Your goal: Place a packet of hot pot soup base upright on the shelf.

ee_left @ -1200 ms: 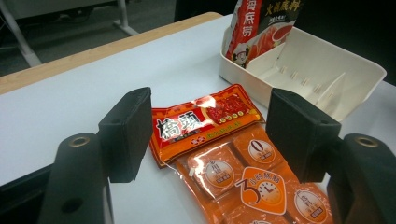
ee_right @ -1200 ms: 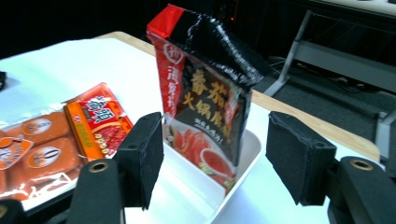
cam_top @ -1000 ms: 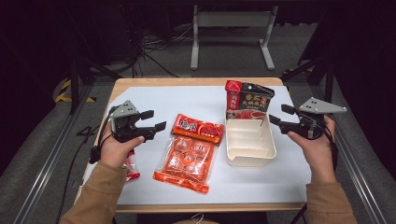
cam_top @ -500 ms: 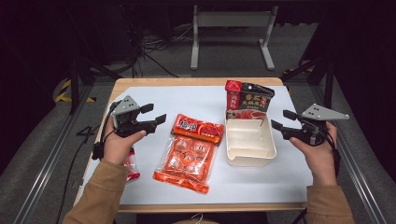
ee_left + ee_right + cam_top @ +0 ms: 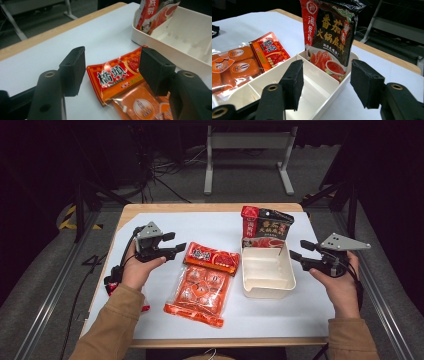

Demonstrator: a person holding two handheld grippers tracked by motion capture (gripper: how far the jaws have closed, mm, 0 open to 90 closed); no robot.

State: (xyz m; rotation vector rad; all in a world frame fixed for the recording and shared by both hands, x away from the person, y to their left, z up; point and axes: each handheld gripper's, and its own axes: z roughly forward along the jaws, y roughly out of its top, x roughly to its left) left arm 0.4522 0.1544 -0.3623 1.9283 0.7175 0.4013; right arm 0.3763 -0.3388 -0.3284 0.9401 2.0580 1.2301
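An orange-red snack pack (image 5: 202,285) lies flat at mid table, its printed header (image 5: 117,75) at the far end. Beside it on the right stands a white divided tray (image 5: 266,270) with a black-and-red pouch (image 5: 265,227) upright in its far compartment. My left gripper (image 5: 176,241) hovers just left of the header, open; its jaws have just been closing, and in the left gripper view (image 5: 112,62) they frame the header without touching it. My right gripper (image 5: 298,249) is open at the tray's right wall, jaws also just closing on nothing, aimed at the pouch (image 5: 329,32).
A white sheet (image 5: 150,227) covers the wooden table (image 5: 210,207). A small red packet (image 5: 112,287) lies under the left forearm near the table's left edge. Dark floor and a metal stand (image 5: 247,150) lie beyond the far edge.
The left gripper has moved right and a little down, up to the snack pack's header. Both pairs of jaws stand slightly narrower. The right hand has hardly moved.
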